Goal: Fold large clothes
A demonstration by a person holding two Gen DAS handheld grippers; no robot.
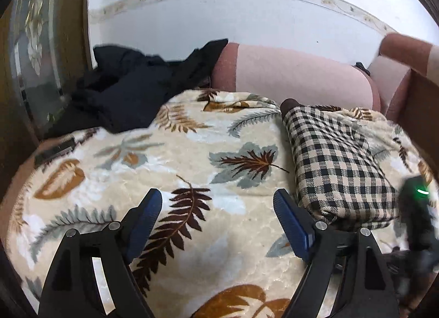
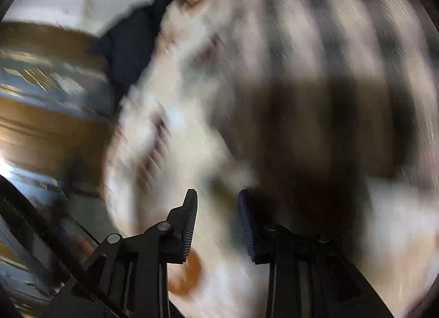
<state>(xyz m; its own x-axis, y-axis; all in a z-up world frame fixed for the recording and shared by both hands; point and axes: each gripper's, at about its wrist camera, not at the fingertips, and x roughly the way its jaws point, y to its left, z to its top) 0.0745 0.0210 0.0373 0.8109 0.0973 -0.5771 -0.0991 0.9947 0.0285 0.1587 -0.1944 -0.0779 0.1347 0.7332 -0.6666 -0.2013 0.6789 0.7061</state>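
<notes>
On top of the leafy blanket [image 1: 192,208], a checked garment [image 1: 337,164] is laid in a neat folded shape, so it seems to be finished and put aside. A black garment [image 1: 131,93] is heaped at the far left, likely waiting to be folded. The left gripper [image 1: 216,222] is held spread wide with nothing in it, and the checked garment is just beside its right finger. The right gripper [image 2: 218,224] is parted and empty too; its view is blurred.
</notes>
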